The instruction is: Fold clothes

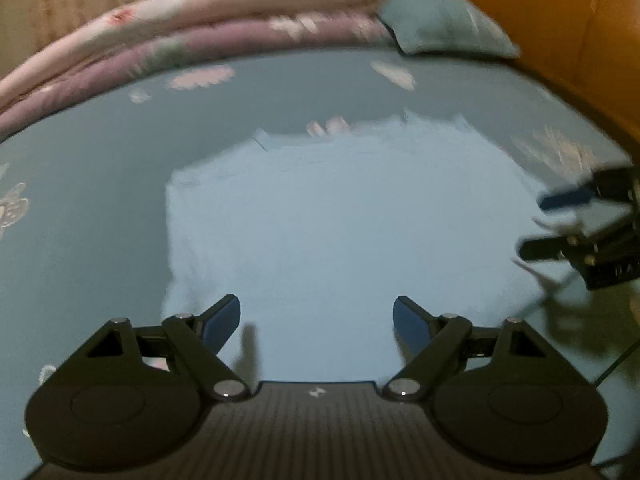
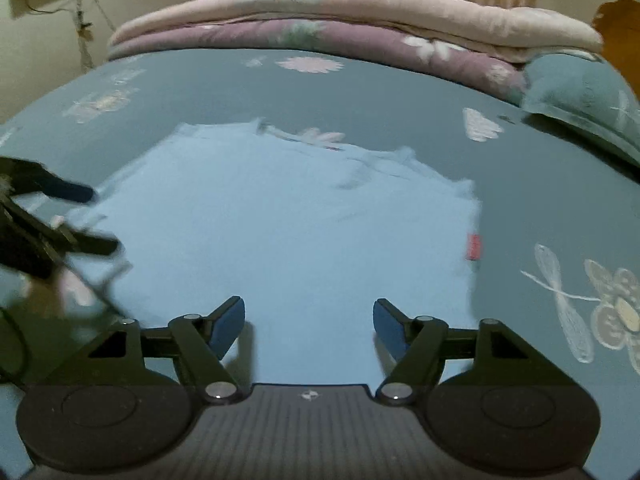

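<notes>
Left tongs (image 1: 316,316) spread and empty, light-blue garment (image 1: 320,220) lying flat on the bed (image 1: 88,168) just ahead of them, right tongs (image 2: 308,318) spread and empty too; between folds, next needs an edge pinched.

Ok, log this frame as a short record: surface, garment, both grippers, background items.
surface: bed sheet, teal with flower print
garment: light blue garment, spread flat, red tag at one edge
left gripper: open, nothing between the fingers
right gripper: open, nothing between the fingers
background: folded quilts, pillow
</notes>
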A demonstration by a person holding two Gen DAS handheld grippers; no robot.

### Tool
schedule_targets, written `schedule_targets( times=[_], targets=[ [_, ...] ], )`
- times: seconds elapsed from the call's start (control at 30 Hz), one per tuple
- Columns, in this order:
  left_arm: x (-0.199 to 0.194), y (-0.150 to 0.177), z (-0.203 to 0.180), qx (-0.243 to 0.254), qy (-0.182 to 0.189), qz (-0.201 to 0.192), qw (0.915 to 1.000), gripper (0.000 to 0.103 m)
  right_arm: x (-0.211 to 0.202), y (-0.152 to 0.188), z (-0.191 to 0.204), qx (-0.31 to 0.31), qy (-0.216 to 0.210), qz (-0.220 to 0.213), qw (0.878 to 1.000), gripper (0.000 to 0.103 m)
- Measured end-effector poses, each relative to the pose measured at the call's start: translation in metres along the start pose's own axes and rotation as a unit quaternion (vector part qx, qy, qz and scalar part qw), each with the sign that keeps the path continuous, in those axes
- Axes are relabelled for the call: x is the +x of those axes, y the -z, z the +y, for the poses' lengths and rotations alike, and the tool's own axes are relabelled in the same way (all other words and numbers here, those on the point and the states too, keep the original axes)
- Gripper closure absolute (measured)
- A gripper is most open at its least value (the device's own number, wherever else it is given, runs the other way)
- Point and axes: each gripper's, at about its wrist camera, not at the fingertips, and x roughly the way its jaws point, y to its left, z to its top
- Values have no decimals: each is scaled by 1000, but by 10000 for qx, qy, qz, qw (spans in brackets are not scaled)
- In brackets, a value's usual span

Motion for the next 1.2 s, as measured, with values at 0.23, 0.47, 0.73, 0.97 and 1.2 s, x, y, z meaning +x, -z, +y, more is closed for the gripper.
schedule_targets(
  times=[0.23, 0.47, 0.73, 0.97, 1.2],
  targets=[
    [-21, 14, 17, -639, -37, 367, 9973, 19, -16, 23, -2, 398, -121, 326, 9986, 26],
    [-14, 3, 19, -527, 90, 405, 9977, 18, -25, 7, 2, 449, 104, 66, 9989, 23],
    [-33, 23, 38, -445, 520, 366, 9970, 16, -56, 36, 0, 958, 339, 116, 9948, 21],
    [1, 12, 49, -416, 1160, 267, 9920, 15, -62, 36, 25, 1325, 549, -34, 9897, 20],
    [-20, 18, 27, 817, 1426, -144, 9863, 15, -81, 53, 58, 1442, 1157, 105, 9827, 18]
  ],
)
